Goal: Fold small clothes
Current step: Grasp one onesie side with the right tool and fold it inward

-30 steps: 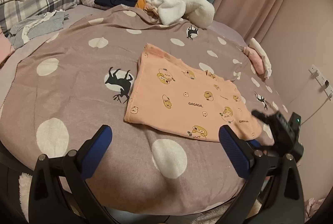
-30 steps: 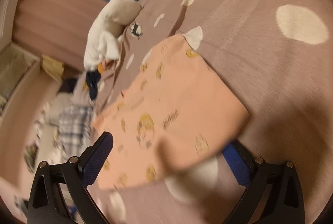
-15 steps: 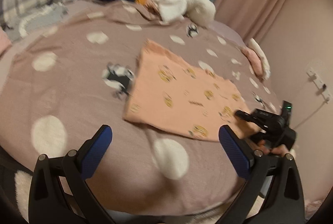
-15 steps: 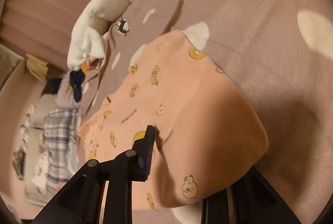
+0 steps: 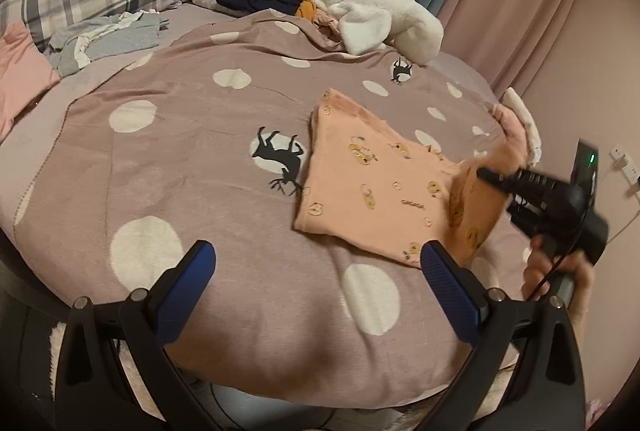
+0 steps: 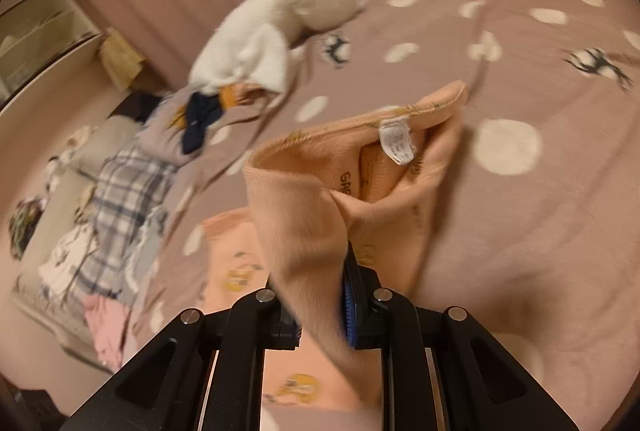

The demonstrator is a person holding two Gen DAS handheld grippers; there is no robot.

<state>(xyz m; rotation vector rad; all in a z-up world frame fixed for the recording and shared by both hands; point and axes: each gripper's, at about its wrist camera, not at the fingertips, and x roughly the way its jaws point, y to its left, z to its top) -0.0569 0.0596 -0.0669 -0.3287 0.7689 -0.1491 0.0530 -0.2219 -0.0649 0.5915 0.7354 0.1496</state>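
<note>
1. Fingers (image 6: pixel 347 305) of the right gripper (image 6: pixel 320 315) pinch the right end of the peach garment (image 5: pixel 372 183) and hold it off the bed (image 5: pixel 180 119); the left gripper (image 5: pixel 316 295) waits near the bed's near edge, fingers (image 5: pixel 184 291) spread wide, holding nothing.
2. Most of the garment lies flat on the spotted bed cover, right of the deer print (image 5: pixel 280 159), only the right end raised.
3. To fold well, I'd carry that raised end low and level toward the left edge, line up the hems, and let the free gripper pin the flat part so it doesn't drag.
4. Hard to read: the right wrist view is motion-blurred, so how many layers sit in the pinch isn't clear.
5. Whether this is a shirt or trousers, I can't tell; the lifted flap hides the cloth under it, though a white label (image 6: pixel 396 143) shows.
</note>
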